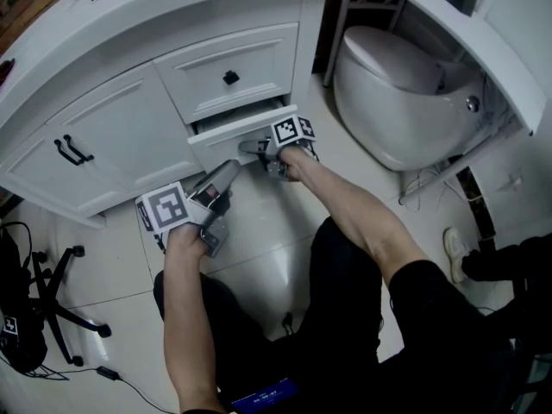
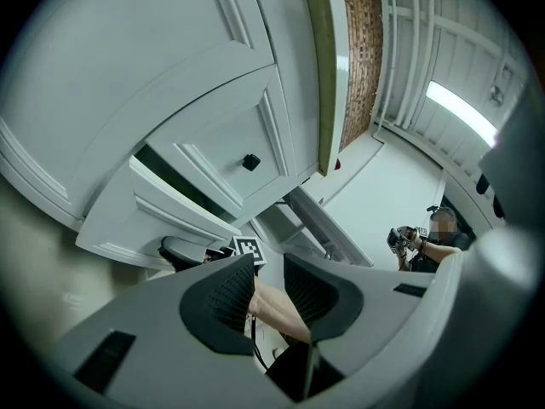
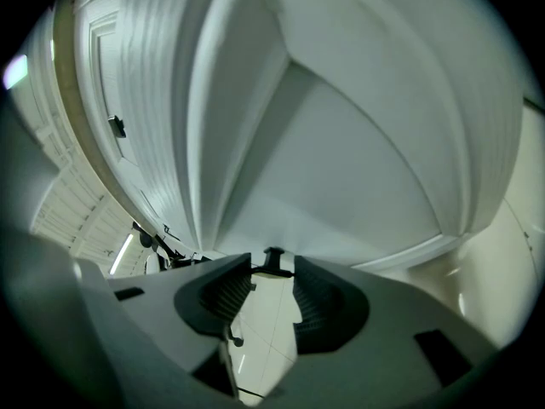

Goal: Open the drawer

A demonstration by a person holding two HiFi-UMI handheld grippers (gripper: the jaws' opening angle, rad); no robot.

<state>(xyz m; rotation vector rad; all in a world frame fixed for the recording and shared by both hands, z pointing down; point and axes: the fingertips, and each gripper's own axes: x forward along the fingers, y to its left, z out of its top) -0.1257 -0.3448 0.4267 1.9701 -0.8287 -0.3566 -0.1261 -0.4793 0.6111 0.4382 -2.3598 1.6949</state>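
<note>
The drawer (image 1: 237,134) is the lower one in the white cupboard, under the top drawer (image 1: 259,59), and it sticks out a little way, with a dark gap showing above its front. The right gripper (image 1: 263,151) is right up at the drawer front. In the right gripper view its two fingers (image 3: 223,292) have the little black knob (image 3: 274,261) between their tips and seem to pinch it from both sides. The left gripper (image 1: 228,172) hangs low, just beside the drawer and not touching it, and its fingers (image 2: 223,301) are spread apart with nothing between them. I think the job is only partly done, so the step now is to pull more. To do it well, the pull should go straight back toward the person, the same way the drawer slides. Pulling down or to the side could make the drawer stick. The knob is small, so the pinch should be firm, or the fingers may slip off. Slow and steady is best. The left gripper should stay out of the drawer's way, and so should the person's knees.
</note>
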